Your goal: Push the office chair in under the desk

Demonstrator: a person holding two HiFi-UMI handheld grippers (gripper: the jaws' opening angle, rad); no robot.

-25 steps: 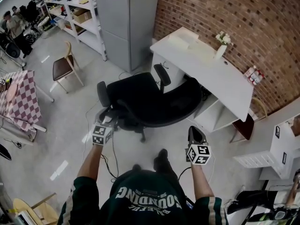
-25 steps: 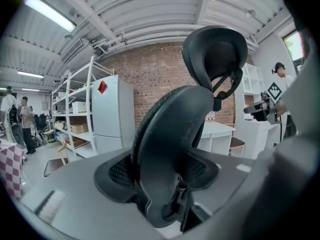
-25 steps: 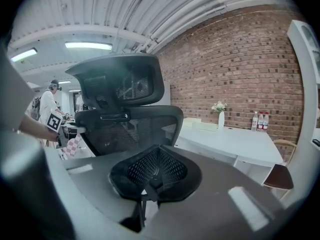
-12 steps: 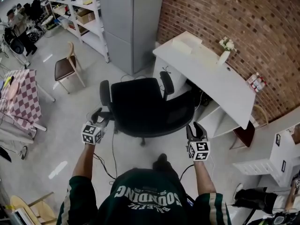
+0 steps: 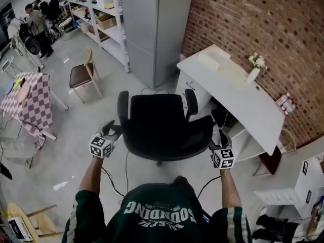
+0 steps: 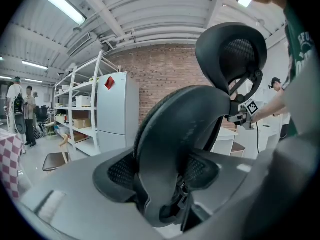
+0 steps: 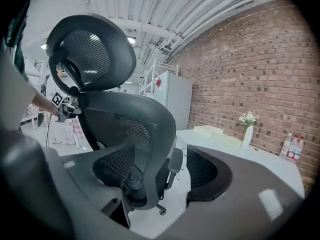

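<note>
While the left gripper (image 5: 111, 130) is clamped on the left side edge of the backrest (image 6: 175, 134) of the office chair (image 5: 162, 128), with that curved black edge filling the whole gap between its 2 fingers (image 6: 75, 194), the right gripper (image 5: 223, 139) grips nothing. Its jaws have just been opening and now stand wide, with the backrest's right edge between its 2 fingers (image 7: 240, 194), close against the left one and clear of the right one, and pale floor (image 7: 175, 204) showing in the gap. Both pairs of fingers reach the chair from the person's side, 1 gripper on each flank of the backrest, and the headrest (image 6: 232, 54) rises above the fingertips in both gripper views. Beyond the fingers the seat and the 2 armrests (image 5: 191, 103) face away from the person. The chair stands on open floor, not under the white desk (image 5: 238, 92), which lies ahead and to the right of the right gripper's fingers, along the brick wall (image 5: 263, 29). The chair's right armrest is near the desk's closer end. A vase of white flowers (image 5: 254, 70) stands on the desk top, well beyond the right fingers. Ahead of the left fingers, past the chair, stand a tall grey cabinet (image 5: 157, 29) and white shelving (image 5: 96, 14). Well off to the left of those fingers are a wooden chair (image 5: 83, 75) with a brown seat and a table under a checked cloth (image 5: 28, 103).
</note>
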